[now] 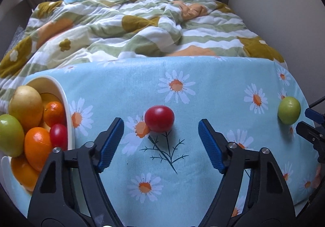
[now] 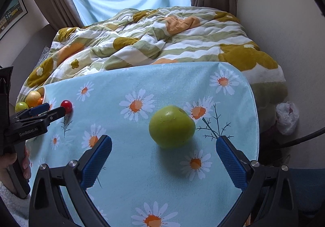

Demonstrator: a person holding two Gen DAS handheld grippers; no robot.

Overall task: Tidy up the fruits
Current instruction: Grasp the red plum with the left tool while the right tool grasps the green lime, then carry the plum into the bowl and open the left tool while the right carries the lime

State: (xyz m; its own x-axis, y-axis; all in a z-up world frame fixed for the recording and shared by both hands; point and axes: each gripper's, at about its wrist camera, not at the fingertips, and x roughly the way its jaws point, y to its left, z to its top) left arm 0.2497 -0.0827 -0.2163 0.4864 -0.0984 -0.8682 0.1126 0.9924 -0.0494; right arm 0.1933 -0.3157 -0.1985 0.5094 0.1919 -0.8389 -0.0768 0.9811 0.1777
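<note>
Fingers of the left gripper (image 1: pixel 161 141) stand parted with nothing between them, the red tomato (image 1: pixel 159 118) lying on the daisy tablecloth (image 1: pixel 213 89) just past their tips; the right gripper (image 2: pixel 164 157) is likewise spread and empty, the green apple (image 2: pixel 171 126) just beyond its pads. This looks like the reach before a double pick. Each gripper must advance to straddle its fruit, then close; the bowl (image 1: pixel 68 117) lies outside the left finger. The tomato's long axis runs across the gap, while the apple's dimple tilts up and away.
</note>
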